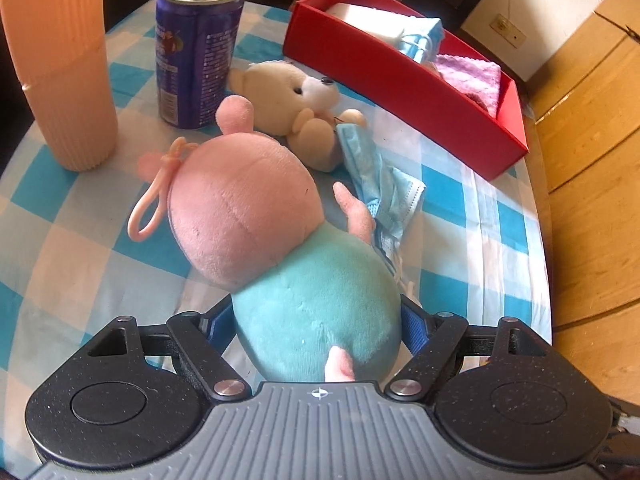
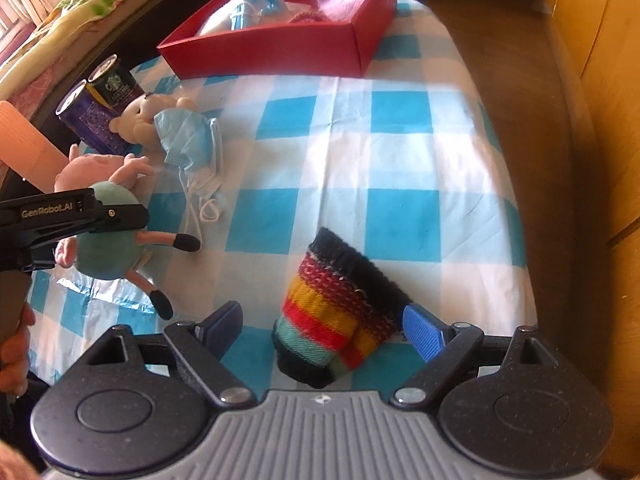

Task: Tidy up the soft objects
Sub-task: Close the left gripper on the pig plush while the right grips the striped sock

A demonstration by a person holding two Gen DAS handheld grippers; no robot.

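Observation:
My left gripper (image 1: 316,320) is shut on the teal body of a pink pig plush (image 1: 280,240); the right wrist view shows the plush (image 2: 108,240) held just above the checked cloth. My right gripper (image 2: 324,328) is open around a striped sock (image 2: 340,316) lying on the cloth, its blue pads (image 2: 420,332) apart from it. A cream teddy (image 1: 296,100) and a blue face mask (image 1: 380,176) lie beyond the pig. A red box (image 1: 400,72) holds masks and a purple cloth; it also shows in the right wrist view (image 2: 272,48).
A ribbed orange cup (image 1: 60,60) and a purple can (image 1: 196,48) stand at the left, with a second can (image 2: 116,80) behind. The blue-checked tablecloth (image 2: 400,152) ends at a wooden floor (image 1: 592,160) on the right.

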